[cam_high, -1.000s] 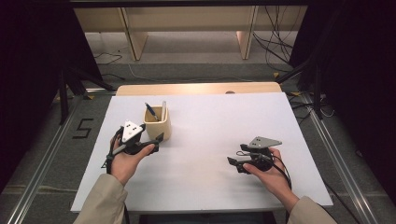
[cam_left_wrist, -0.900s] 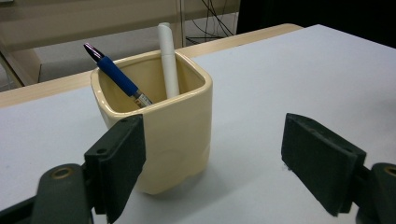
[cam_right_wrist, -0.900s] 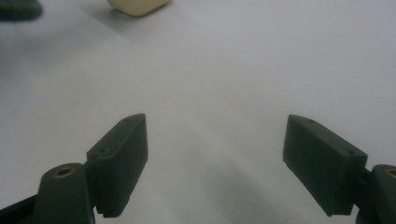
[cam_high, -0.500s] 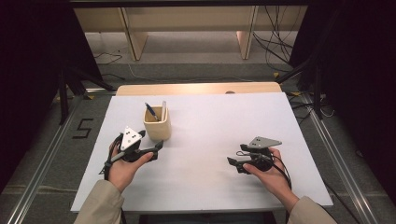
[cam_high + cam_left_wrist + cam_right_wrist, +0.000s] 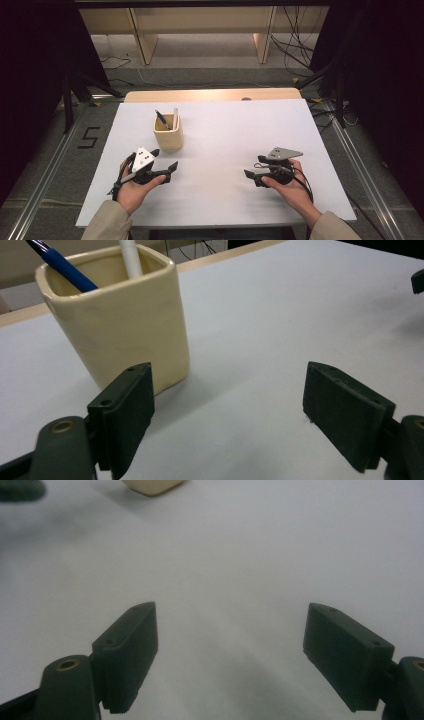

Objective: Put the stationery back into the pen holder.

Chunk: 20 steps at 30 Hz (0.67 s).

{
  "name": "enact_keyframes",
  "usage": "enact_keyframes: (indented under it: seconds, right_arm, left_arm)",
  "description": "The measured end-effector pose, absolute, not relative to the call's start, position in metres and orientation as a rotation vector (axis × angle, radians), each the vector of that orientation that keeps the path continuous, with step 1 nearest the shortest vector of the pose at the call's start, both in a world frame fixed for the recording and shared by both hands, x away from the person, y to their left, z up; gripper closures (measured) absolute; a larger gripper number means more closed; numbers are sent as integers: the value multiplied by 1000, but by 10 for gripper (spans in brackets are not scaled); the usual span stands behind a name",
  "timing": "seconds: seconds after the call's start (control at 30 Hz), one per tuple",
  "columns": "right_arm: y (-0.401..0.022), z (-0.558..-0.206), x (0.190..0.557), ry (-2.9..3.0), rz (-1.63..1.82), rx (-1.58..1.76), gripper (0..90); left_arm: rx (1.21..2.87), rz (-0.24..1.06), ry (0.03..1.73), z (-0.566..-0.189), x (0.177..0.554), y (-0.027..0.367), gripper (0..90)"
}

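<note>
white table (image 5: 220,200) – wooden far edge, grey floor (image 5: 45,165), dark surroundings

Lab recording rig, black curtains (image 5: 30,60), floor cables (image 5: 295,45), metal rails (image 5: 45,165)

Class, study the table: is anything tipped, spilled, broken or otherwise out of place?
Nothing stands out. The cream pen holder stands upright on the white table, with a blue pen and a white pen leaning inside it. Both the left hand-held gripper and the right hand-held gripper are open and hold nothing.
</note>
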State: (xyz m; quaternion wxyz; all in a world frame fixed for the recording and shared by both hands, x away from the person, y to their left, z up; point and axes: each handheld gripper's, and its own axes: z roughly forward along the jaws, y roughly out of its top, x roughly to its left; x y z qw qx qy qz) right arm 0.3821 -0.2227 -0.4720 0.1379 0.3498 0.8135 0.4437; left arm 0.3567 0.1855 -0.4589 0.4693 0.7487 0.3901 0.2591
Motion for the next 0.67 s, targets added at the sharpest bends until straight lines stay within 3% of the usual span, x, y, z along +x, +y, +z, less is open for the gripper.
enact_keyframes:
  seconds: [0.67]
  right_arm:
    - [-246, -476, 366, 2387, 1261, 998, 208]
  left_arm:
    - [1894, 566, 923, -474, 345, 180, 187]
